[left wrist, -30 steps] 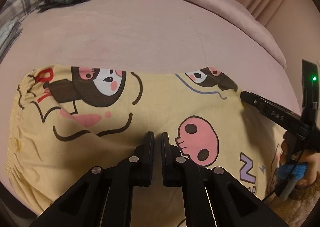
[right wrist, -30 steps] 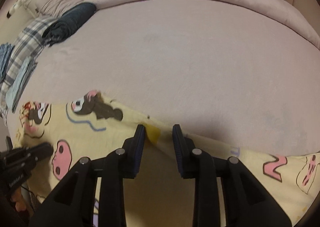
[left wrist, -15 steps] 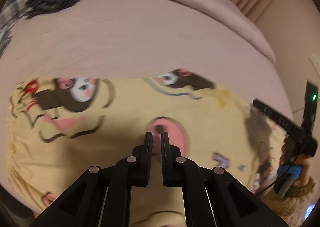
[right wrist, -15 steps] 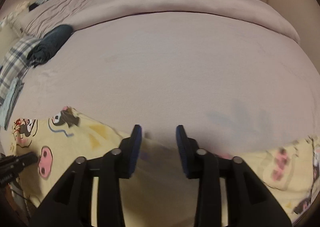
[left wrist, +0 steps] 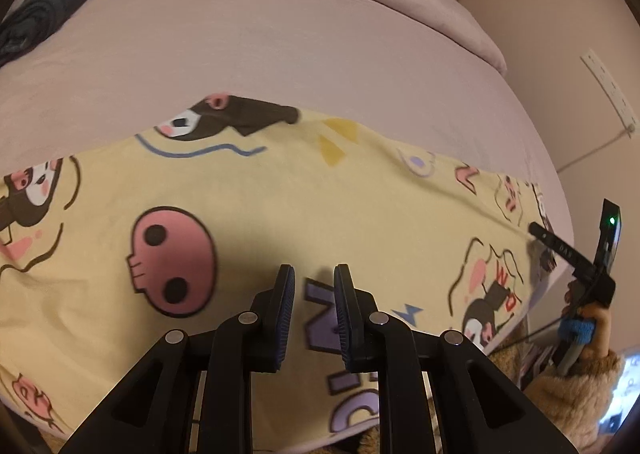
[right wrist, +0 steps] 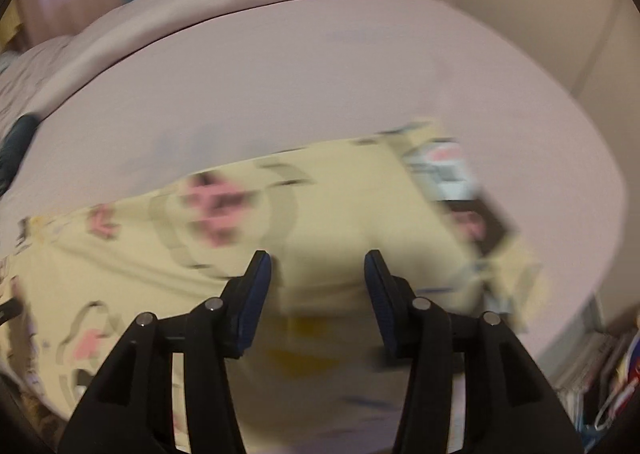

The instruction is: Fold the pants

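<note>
On the pink bed (left wrist: 280, 54), yellow cartoon-print pants (left wrist: 280, 206): your left gripper (left wrist: 315, 282) and right gripper (right wrist: 318, 274), jaws opening, hold nothing; pinch hems squarely.

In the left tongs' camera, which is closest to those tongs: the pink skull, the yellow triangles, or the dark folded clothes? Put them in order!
From the left tongs, whose jaws are opening:
1. Pink skull, just left, on the pants.
2. Yellow triangles, farther up the pants.
3. Dark folded clothes, far upper left on the bed.

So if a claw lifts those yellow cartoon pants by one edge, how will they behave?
Likely floppy: the yellow pants lie flat and follow the bed, so they'd drape. Probably light, since the cloth looks thin. Hardly slippery on the ribbed pads.
</note>
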A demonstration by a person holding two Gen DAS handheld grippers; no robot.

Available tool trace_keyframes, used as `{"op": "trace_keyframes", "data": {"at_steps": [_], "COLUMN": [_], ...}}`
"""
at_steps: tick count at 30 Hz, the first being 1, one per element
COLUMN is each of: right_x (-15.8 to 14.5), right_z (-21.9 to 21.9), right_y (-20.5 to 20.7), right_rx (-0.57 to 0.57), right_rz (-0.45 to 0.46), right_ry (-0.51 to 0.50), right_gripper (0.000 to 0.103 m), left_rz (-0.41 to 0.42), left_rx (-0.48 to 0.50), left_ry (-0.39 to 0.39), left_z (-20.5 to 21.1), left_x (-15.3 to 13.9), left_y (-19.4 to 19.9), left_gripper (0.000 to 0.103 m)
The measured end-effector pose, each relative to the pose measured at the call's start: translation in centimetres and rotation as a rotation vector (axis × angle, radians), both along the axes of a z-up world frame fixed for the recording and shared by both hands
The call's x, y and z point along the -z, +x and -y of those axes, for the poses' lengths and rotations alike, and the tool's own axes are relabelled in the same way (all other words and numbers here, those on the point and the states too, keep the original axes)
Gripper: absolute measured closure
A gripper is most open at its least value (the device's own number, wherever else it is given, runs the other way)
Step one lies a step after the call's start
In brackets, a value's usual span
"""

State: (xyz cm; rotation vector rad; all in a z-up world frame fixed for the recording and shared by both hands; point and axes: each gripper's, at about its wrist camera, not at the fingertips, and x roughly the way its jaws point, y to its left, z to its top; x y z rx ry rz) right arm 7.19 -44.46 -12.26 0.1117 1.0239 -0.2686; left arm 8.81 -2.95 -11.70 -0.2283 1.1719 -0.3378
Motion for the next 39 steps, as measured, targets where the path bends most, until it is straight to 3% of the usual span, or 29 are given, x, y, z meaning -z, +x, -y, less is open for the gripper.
{"op": "trace_keyframes", "data": {"at_steps": [2,4,8,12,17,22,24,25,26,29,33,36,37,39], "right_x": [-0.5,-1.4,-2.5,-2.4,-2.4,-1.6,-1.2,-0.9,-0.8,-1.4,-1.1,0.3,-0.1,-1.1], "right_z": [2.5,5.0,7.5,9.8,9.5,8.3,7.9,7.8,7.8,7.5,8.0,8.3,8.3,8.2], "right_y": [-0.8,-2.1,-4.3,-6.5,-7.2,-6.6,-6.5,-6.3,-6.1,-6.4,-5.4,-4.3,-4.0,-3.3], "right_rx": [0.071,0.123,0.211,0.261,0.261,0.222,0.208,0.205,0.207,0.212,0.224,0.246,0.250,0.252], "right_rz": [0.004,0.037,0.064,0.077,0.099,0.096,0.096,0.093,0.089,0.133,0.098,0.039,0.024,0.010], "right_ry": [0.000,0.070,0.069,0.144,0.195,0.244,0.244,0.239,0.234,0.208,0.202,0.183,0.173,0.129], "right_gripper": [0.055,0.054,0.049,0.046,0.046,0.046,0.059,0.083,0.091,0.093,0.093,0.087,0.084,0.067], "left_rz": [0.000,-0.004,-0.014,-0.034,-0.101,-0.155,-0.186,-0.192,-0.202,-0.224,-0.220,-0.212,-0.209,-0.202], "left_rx": [0.016,0.048,0.127,0.201,0.277,0.275,0.266,0.259,0.255,0.247,0.249,0.253,0.255,0.258], "left_ry": [-0.006,-0.025,-0.066,-0.091,-0.115,-0.121,-0.128,-0.128,-0.123,-0.137,-0.130,-0.118,-0.115,-0.110], "left_z": [0.6,1.4,3.7,6.3,8.6,8.6,8.1,7.8,7.7,7.3,7.2,7.3,7.3,7.2], "left_x": [-0.2,-0.2,-0.5,0.0,1.6,2.5,2.6,2.7,2.8,3.0,3.3,3.1,3.0,2.8], "left_y": [-0.5,-1.3,-2.8,-3.2,-4.2,-4.5,-4.6,-4.7,-4.8,-5.0,-5.4,-5.4,-5.4,-5.5], "left_gripper": [0.086,0.086,0.086,0.086,0.086,0.087,0.087,0.087,0.087,0.087,0.087,0.087,0.087,0.087]}}
